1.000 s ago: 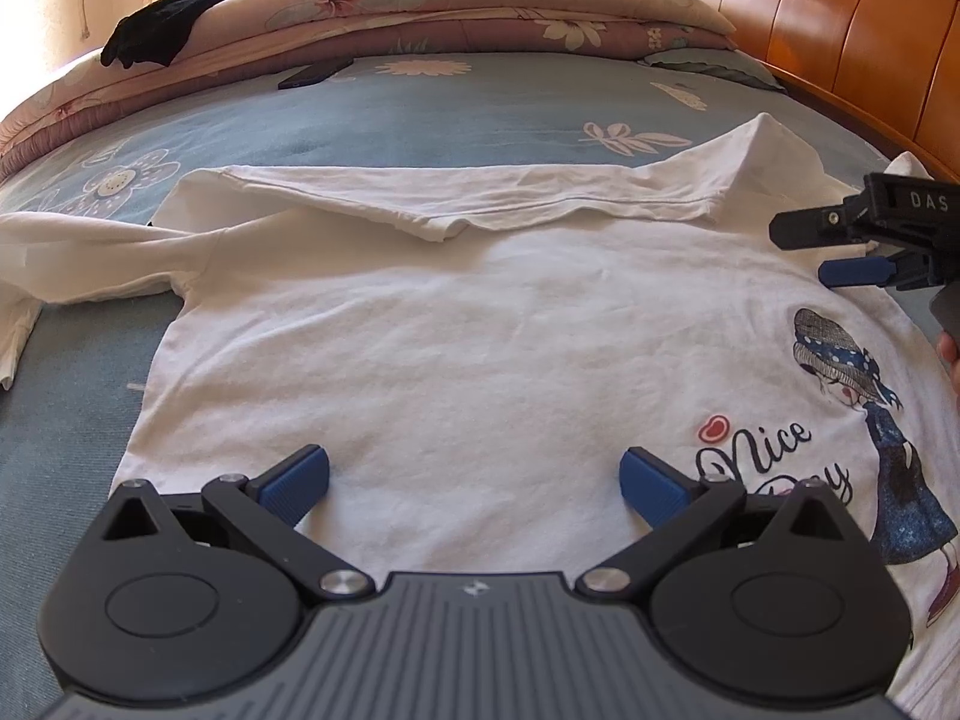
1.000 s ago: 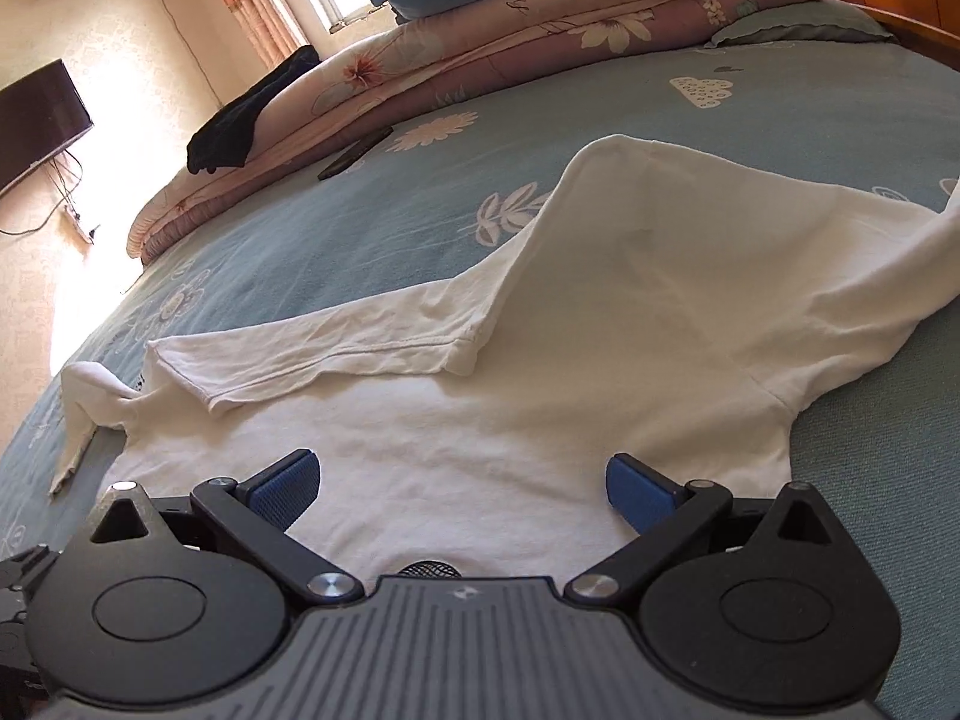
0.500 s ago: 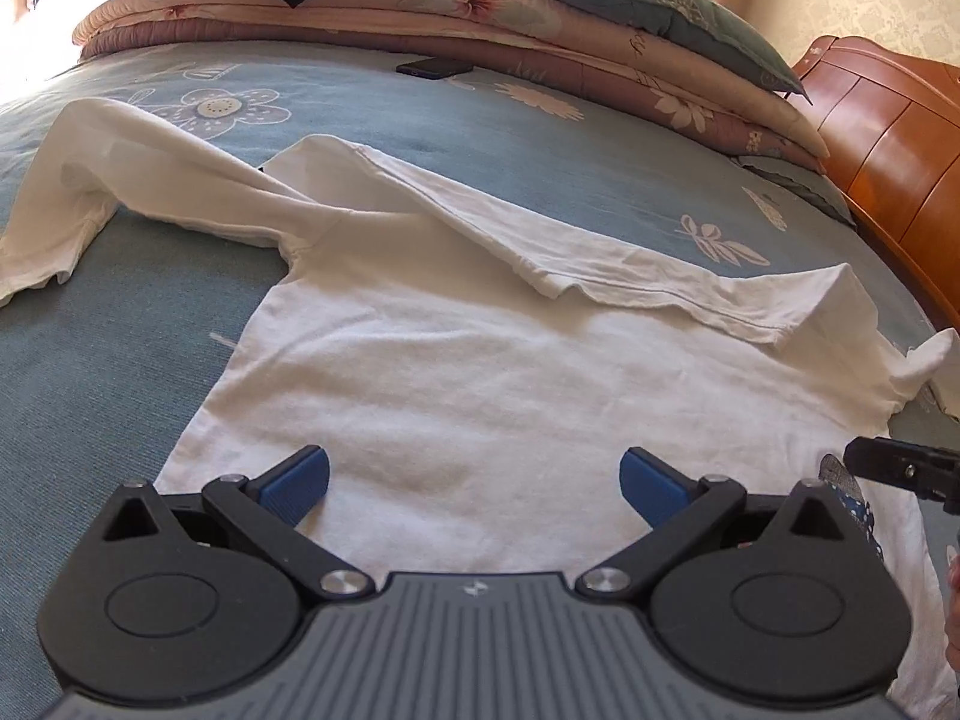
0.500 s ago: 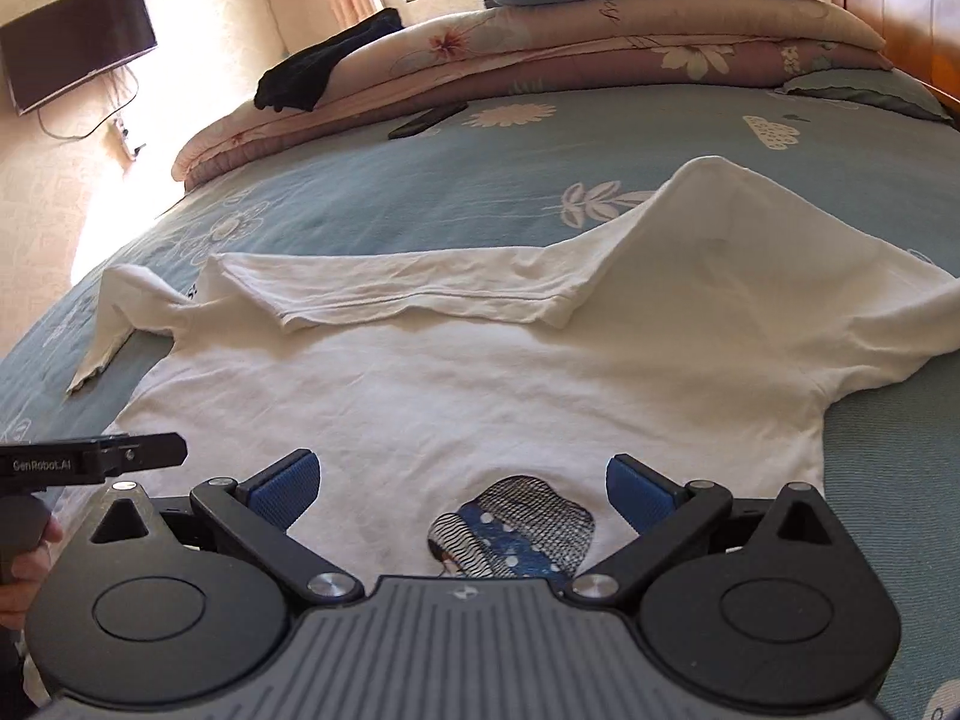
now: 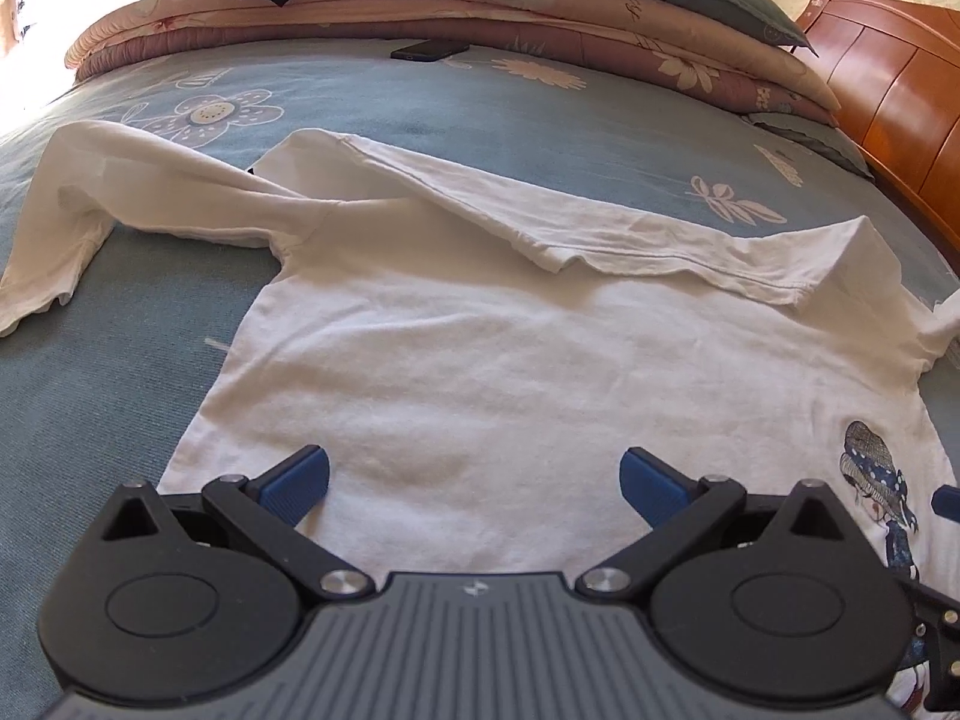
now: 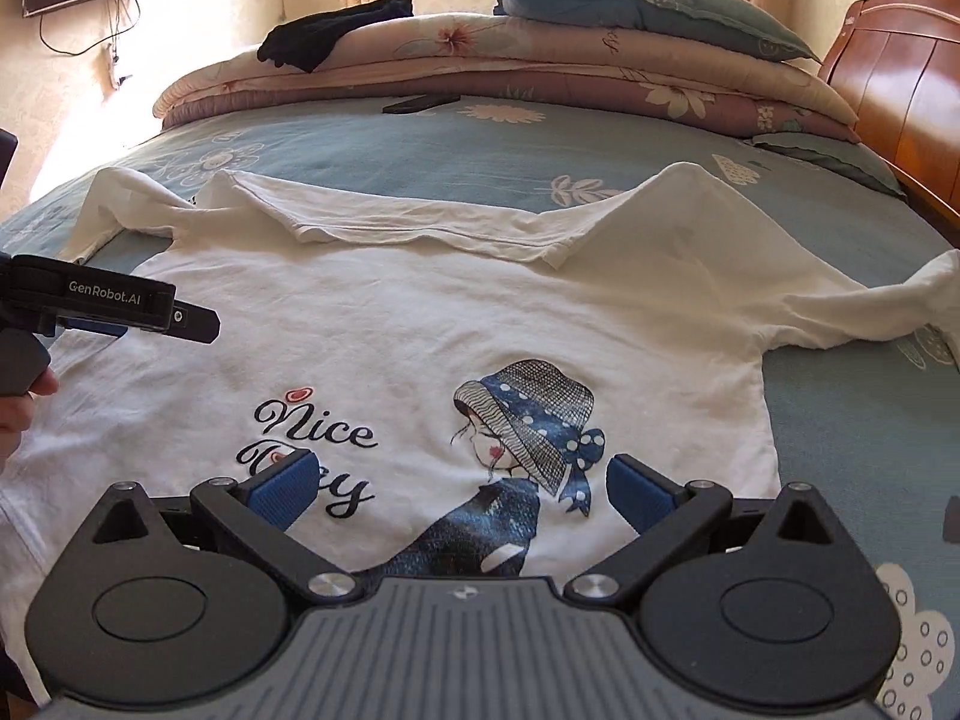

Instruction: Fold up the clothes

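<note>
White T-shirt (image 6: pixel 420 324) lies spread on the blue bedsheet (image 6: pixel 540 144); above it, left gripper (image 5: pixel 474 474) and right gripper (image 6: pixel 459 480) hover, both spread wide, empty.

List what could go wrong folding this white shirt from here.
1. The far hem strip of the white T-shirt is already flipped over unevenly; folding now may lock in that skew.
2. The two sleeves lie splayed and wrinkled, so they may bunch.
3. Both the left gripper and right gripper are open, holding nothing; a shallow pinch could slip.
</note>
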`<state>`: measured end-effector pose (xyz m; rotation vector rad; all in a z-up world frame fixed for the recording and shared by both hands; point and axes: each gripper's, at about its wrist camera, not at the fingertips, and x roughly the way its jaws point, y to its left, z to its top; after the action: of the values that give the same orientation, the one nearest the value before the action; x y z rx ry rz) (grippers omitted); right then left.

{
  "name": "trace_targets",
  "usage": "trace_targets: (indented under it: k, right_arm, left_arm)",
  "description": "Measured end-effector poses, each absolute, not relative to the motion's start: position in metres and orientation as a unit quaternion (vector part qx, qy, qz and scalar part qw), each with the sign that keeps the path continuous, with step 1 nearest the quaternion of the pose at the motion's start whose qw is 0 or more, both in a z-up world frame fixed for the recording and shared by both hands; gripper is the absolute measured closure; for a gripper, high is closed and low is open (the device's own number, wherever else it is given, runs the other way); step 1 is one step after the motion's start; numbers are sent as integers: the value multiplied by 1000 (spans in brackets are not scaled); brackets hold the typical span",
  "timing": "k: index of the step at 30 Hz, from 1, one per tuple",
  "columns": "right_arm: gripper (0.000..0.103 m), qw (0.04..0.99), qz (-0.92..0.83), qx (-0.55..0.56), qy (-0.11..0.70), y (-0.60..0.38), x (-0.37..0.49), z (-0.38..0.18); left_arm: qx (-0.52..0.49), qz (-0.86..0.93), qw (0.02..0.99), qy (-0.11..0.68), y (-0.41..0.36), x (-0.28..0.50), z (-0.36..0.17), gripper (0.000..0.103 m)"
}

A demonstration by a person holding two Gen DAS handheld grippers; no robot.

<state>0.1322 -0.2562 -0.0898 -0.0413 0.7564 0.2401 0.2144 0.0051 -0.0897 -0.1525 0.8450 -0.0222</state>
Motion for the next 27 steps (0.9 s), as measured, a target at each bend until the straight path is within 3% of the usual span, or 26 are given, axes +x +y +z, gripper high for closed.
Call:
trace_targets:
  k: [11, 18, 23, 27]
  right_arm:
    - [0, 920, 46, -22, 387, -255, 40, -103]
    - [0, 928, 8, -8, 373, -249, 68, -85]
    - [0, 918, 16, -20, 396, -232, 95, -97]
    - [0, 929, 19, 12, 370, -237, 85, -106]
  left_arm:
    - [-53, -32, 906, 418, -4, 210, -86, 1]
    - [-46, -41, 913, 403, -5, 207, -79, 1]
    - [-34, -47, 912, 405, -11, 208, -81, 1]
    - [-38, -54, 906, 418, -11, 211, -85, 1]
